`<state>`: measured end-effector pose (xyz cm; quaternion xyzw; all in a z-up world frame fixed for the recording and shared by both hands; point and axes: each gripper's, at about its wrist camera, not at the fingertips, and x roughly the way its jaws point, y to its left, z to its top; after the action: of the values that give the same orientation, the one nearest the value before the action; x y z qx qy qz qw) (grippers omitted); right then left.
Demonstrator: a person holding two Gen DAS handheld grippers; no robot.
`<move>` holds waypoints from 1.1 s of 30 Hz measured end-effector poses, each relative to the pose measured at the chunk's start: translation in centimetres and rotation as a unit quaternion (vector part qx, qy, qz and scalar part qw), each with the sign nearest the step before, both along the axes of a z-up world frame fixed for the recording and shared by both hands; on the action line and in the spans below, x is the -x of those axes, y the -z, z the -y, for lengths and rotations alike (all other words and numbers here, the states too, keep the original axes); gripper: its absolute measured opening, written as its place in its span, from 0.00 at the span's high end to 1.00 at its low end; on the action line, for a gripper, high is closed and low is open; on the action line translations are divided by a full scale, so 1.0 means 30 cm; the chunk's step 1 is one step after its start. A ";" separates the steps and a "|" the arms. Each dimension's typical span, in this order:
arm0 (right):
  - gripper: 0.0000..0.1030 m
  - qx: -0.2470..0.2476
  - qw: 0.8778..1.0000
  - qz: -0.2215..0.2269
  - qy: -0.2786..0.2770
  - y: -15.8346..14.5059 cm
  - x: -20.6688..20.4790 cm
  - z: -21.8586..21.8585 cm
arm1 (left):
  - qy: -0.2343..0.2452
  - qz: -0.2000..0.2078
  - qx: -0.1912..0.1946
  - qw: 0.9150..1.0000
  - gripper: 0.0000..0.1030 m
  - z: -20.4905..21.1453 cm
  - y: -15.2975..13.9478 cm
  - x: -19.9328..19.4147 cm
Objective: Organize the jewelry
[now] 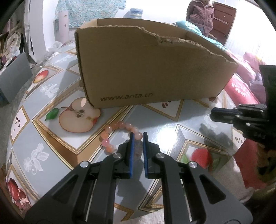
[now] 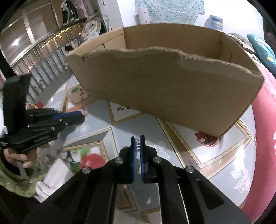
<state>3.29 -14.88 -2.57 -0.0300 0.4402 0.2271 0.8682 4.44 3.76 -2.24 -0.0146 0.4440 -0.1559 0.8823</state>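
A pink bead bracelet (image 1: pixel 119 128) lies looped on the fruit-patterned tablecloth (image 1: pixel 57 137) in front of an open cardboard box (image 1: pixel 146 69). My left gripper (image 1: pixel 138 136) is shut on the bracelet's near side, with a bead between the blue pads. I cannot tell whether the loop is lifted or resting. My right gripper (image 2: pixel 137 138) is shut on a small silver piece of jewelry (image 2: pixel 137 143) pinched upright at its fingertips, just above the table. Each view shows the other gripper side-on: the right gripper (image 1: pixel 213 114) and the left gripper (image 2: pixel 82 115), with pink beads (image 2: pixel 85 110) at its tip.
The cardboard box (image 2: pixel 163 82) has a torn near wall and fills the middle of the table behind both grippers. A red cushion (image 2: pixel 265 120) lies to the right. A hand (image 2: pixel 19 157) grips the left tool. A person in a padded jacket (image 1: pixel 200 15) stands far back.
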 end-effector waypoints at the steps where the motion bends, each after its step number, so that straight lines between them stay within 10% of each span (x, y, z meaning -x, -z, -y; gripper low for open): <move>1: 0.95 -0.002 1.000 0.005 0.001 -0.012 0.005 -0.001 | -0.002 -0.001 0.003 1.000 0.92 -0.007 -0.008 0.001; 20: 0.95 -0.098 0.988 0.115 0.015 -0.431 -0.049 0.090 | 0.028 0.109 0.153 0.982 0.92 -0.078 -0.523 0.002; 33: 0.95 -0.040 0.998 -0.047 -0.004 -0.338 -0.489 0.099 | 0.055 -0.059 0.136 0.987 0.92 0.121 -0.378 -0.522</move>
<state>17.95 -17.84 7.57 0.0135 0.4708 0.2495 0.8461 20.10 0.14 9.11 -0.1186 0.4701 -0.2622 0.8344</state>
